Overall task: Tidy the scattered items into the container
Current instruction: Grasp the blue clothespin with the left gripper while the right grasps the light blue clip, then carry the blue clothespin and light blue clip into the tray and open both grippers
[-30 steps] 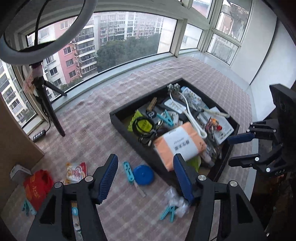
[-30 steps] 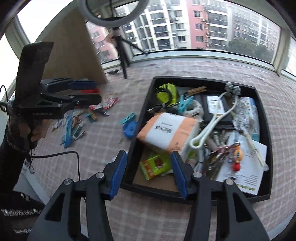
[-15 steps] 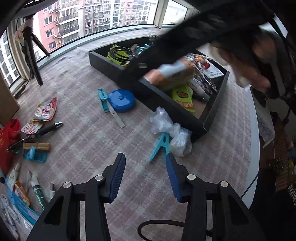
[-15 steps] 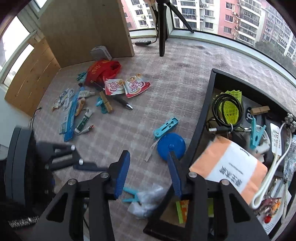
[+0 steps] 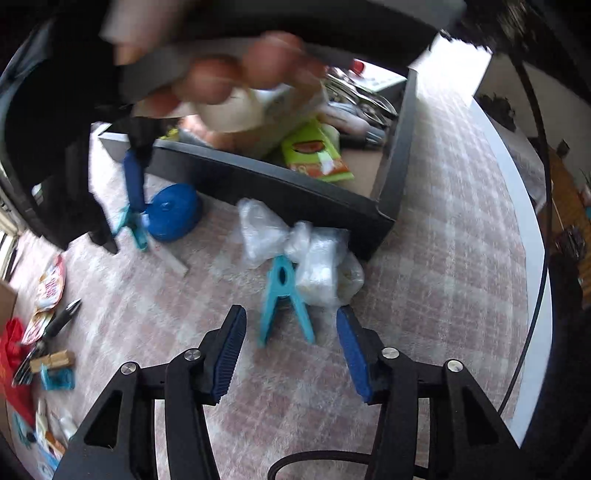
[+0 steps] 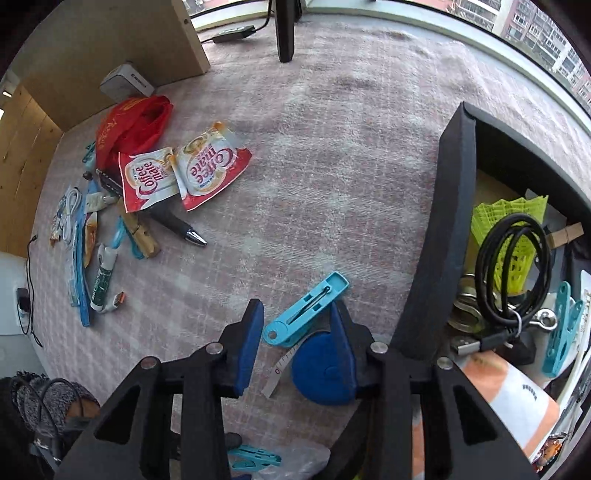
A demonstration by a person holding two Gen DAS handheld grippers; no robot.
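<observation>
The black tray [image 5: 280, 184] holds many items, and its corner stands just beyond a clear plastic bag [image 5: 299, 247] on the checked mat. A teal clothespin [image 5: 284, 306] lies against the bag, just ahead of my left gripper [image 5: 291, 350]; its jaws are opening and the pads touch nothing. My right gripper [image 6: 295, 332] points down beside the tray wall [image 6: 443, 221]. Its jaws are closing, with a flat teal clip [image 6: 306, 308] lying between them untouched. The blue tape measure [image 6: 325, 369] sits partly under its right finger. That gripper's blue finger [image 5: 133, 181] shows blurred in the left wrist view.
Coffee sachets [image 6: 210, 166], a red bag [image 6: 129, 125], a pen [image 6: 177, 225], a wooden clothespin [image 6: 142, 236] and a tube [image 6: 101, 280] lie scattered at left. A tripod leg [image 6: 286, 29] and grey box [image 6: 127, 83] stand behind. A black cable [image 6: 513, 266] lies in the tray.
Both grippers have sunk toward the mat and narrowed. The left has closed in on the teal clothespin. The right has swung from over the tray to the teal clip and tape measure.
</observation>
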